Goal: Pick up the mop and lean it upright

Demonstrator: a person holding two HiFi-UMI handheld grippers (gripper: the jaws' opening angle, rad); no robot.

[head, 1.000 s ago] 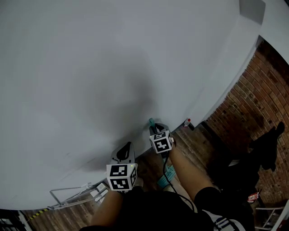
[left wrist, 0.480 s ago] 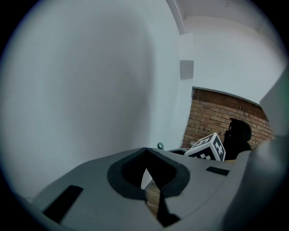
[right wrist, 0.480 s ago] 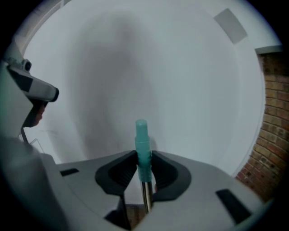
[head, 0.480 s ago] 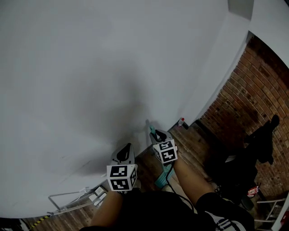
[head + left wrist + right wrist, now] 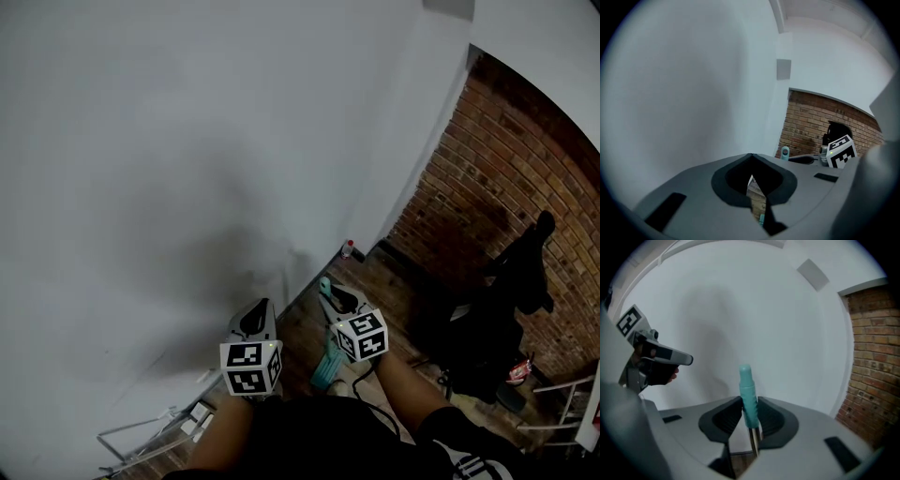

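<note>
We hold the mop (image 5: 747, 390) upright, its handle clamped in our right gripper's (image 5: 749, 416) jaws, near the white wall (image 5: 187, 141). Our left gripper's (image 5: 752, 185) jaws are together, empty. We think leaning it is left.

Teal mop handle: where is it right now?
In the right gripper view, the teal-gripped metal mop handle is clamped between the right gripper's jaws, in front of the white wall, with the brick wall to its right.
</note>
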